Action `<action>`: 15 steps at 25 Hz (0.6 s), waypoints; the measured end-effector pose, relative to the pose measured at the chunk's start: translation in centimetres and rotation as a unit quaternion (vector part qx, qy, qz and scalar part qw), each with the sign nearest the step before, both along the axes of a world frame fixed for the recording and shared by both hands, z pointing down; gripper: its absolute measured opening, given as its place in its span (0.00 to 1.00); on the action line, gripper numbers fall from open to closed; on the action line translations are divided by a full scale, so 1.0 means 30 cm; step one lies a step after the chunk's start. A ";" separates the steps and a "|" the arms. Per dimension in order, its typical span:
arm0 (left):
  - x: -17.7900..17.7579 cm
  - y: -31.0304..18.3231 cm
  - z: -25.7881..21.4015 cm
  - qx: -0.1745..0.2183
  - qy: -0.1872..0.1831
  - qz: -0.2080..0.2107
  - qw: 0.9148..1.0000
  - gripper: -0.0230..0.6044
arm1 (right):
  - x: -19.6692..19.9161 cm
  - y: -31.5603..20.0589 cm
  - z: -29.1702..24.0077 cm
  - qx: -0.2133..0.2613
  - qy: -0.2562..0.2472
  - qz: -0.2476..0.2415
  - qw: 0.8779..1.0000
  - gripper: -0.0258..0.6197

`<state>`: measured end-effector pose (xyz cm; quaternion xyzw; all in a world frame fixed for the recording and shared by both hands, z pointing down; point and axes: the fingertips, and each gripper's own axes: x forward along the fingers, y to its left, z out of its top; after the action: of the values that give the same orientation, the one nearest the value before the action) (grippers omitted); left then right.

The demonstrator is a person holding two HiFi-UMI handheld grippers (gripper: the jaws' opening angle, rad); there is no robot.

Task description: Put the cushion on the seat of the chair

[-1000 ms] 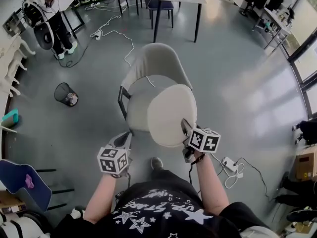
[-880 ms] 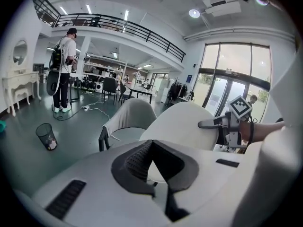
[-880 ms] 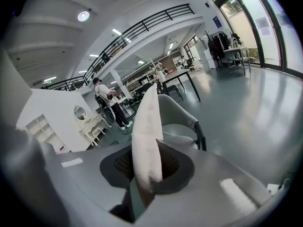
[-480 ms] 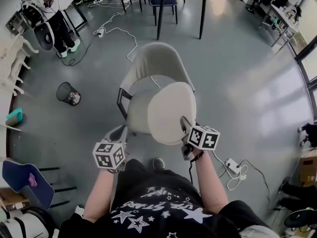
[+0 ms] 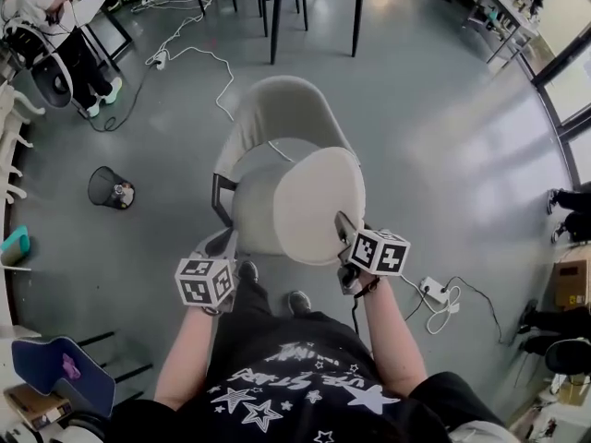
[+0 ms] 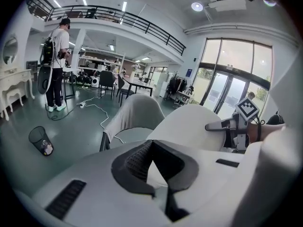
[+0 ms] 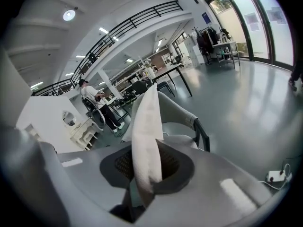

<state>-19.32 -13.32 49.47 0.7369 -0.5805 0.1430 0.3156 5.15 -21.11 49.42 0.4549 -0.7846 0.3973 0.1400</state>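
Observation:
A light grey chair with dark legs stands in the middle of the head view, its seat facing me. The round cream cushion hangs tilted over the seat's right front part. My right gripper is shut on the cushion's near edge; in the right gripper view the cushion stands edge-on between the pads. My left gripper is shut and holds nothing, by the seat's front left corner. In the left gripper view the chair and the cushion lie ahead of the left gripper.
A black wire waste bin stands on the floor to the left. A power strip with cables lies to the right, and a white cable behind the chair. A person stands far left. A blue chair is near left.
Both grippers and the cushion have come forward towards the chair, and the cushion now covers more of the seat. My feet show closer to the chair.

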 end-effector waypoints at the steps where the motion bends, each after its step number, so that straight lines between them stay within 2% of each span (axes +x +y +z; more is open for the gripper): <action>1: -0.008 -0.023 0.007 -0.002 0.002 0.008 1.000 0.05 | -0.005 -0.008 0.002 -0.002 0.004 0.007 1.000 0.12; 8: -0.109 -0.171 0.055 -0.015 0.010 0.068 0.998 0.05 | -0.075 -0.065 0.015 -0.012 0.028 0.066 0.997 0.12; 15: -0.244 -0.232 0.149 -0.044 0.021 0.105 0.993 0.05 | -0.227 -0.104 0.056 -0.028 0.048 0.092 0.994 0.12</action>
<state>-26.63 -20.28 53.95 0.7822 -0.4859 0.1855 0.3430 -1.67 -24.23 51.10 0.5394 -0.7202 0.4085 0.1529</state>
